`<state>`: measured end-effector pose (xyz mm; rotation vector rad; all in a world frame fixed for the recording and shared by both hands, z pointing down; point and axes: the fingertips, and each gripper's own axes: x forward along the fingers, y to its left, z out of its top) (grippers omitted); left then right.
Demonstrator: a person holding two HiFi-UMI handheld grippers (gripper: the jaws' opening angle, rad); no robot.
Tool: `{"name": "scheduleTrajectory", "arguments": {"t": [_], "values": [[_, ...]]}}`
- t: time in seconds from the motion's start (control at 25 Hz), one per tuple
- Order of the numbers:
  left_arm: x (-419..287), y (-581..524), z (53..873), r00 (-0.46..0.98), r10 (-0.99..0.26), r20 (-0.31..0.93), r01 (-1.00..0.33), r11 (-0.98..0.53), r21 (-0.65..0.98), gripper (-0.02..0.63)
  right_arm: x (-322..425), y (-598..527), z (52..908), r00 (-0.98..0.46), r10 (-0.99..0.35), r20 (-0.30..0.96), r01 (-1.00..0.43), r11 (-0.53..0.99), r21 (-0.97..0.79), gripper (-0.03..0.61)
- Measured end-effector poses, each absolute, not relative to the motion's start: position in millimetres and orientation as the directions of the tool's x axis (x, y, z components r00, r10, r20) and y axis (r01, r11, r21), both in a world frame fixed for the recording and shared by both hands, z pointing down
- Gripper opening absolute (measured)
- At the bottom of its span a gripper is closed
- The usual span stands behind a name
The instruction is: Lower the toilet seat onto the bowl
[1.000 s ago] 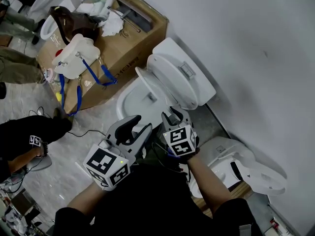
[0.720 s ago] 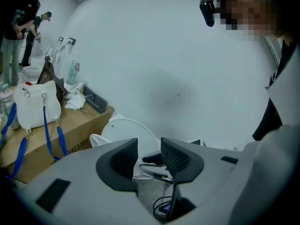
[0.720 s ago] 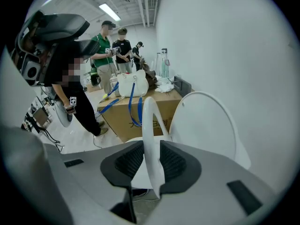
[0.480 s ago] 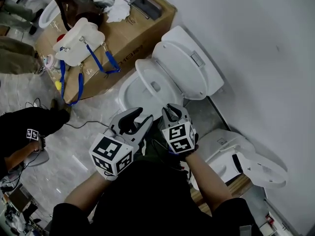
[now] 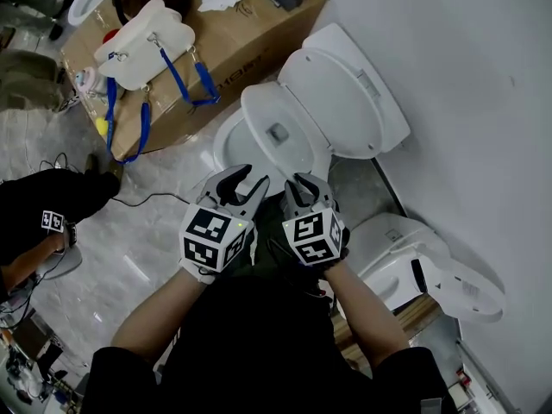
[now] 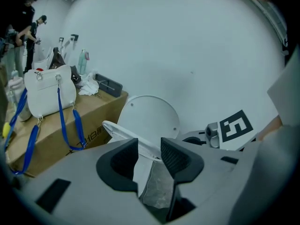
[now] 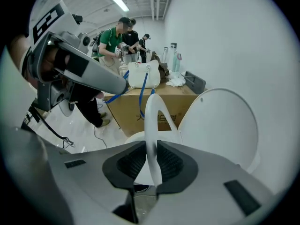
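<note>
Toilet seat (image 7: 151, 116) looked rigid, slick plastic (likely light); right gripper (image 7: 149, 162) had just closed on its front rim, a sound hold, left gripper (image 6: 149, 148) gaped empty.

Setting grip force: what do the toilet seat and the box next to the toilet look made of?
Toilet seat: looks like moulded plastic, white, smooth and glossy. It is a thin ring with rounded edges and a soft sheen. It could be coated; can't tell.
Box: cardboard, brown and matte, with folded edges and printed lettering on its side.
</note>
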<state>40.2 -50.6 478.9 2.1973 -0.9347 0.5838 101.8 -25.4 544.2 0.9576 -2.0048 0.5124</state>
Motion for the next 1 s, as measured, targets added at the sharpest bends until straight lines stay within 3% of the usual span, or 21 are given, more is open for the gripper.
{"name": "scheduleTrajectory", "arguments": {"t": [0.48, 1.0], "values": [[35, -40, 537, 0.666, -0.377, 0.644, -0.745, -0.387, 0.544, 0.158, 78, -8, 563, -0.353, -0.434, 0.829, -0.761, 0.648, 0.015, 0.087], [5, -26, 577, 0.614, -0.393, 0.685, -0.789, -0.301, 0.535, 0.121, 44, 18, 596, -0.372, -0.369, 0.851, -0.736, 0.677, -0.028, 0.098]]}}
